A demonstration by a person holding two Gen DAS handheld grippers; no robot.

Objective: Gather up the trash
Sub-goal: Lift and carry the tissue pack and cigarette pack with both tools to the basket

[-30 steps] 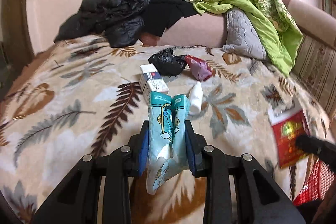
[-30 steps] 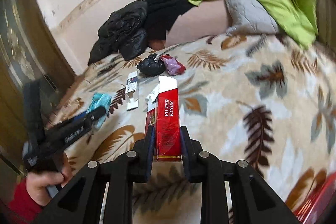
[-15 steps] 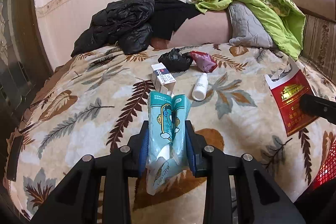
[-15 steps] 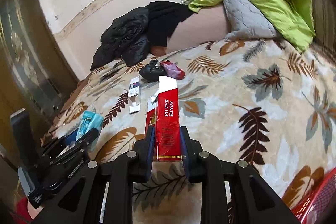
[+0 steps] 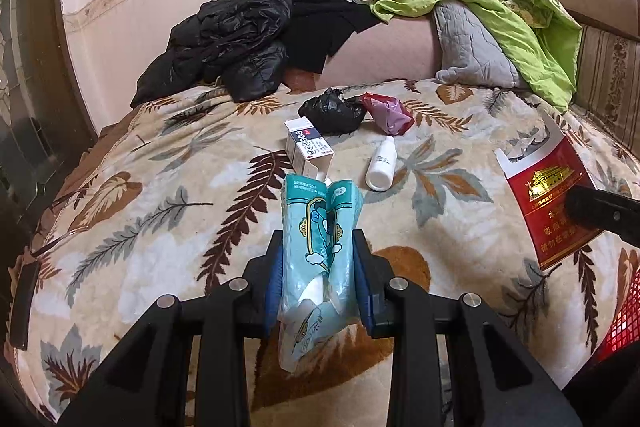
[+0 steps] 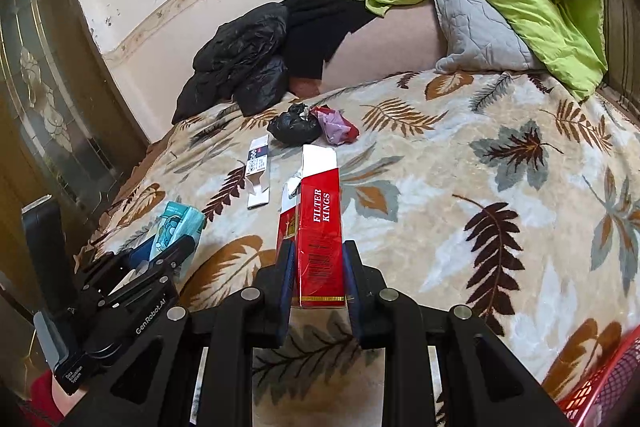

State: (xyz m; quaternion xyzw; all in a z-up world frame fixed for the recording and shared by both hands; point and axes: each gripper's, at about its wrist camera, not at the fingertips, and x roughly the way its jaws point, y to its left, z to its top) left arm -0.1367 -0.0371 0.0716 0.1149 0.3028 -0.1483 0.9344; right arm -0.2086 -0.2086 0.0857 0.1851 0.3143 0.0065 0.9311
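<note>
Your left gripper (image 5: pixel 319 269), pinching one tissue pack (image 5: pixel 318 247), drifted left; right gripper (image 6: pixel 319 277) pinches one cigarette carton (image 6: pixel 320 227); red basket (image 6: pixel 600 387) cut off lower right.

The red cigarette carton (image 6: pixel 318 239) has "FILTER KINGS" in white letters on its side. The black body of the left gripper (image 6: pixel 170 255) carries the words "GenRobot.AI" and a small label "Data Acquisition System".
</note>
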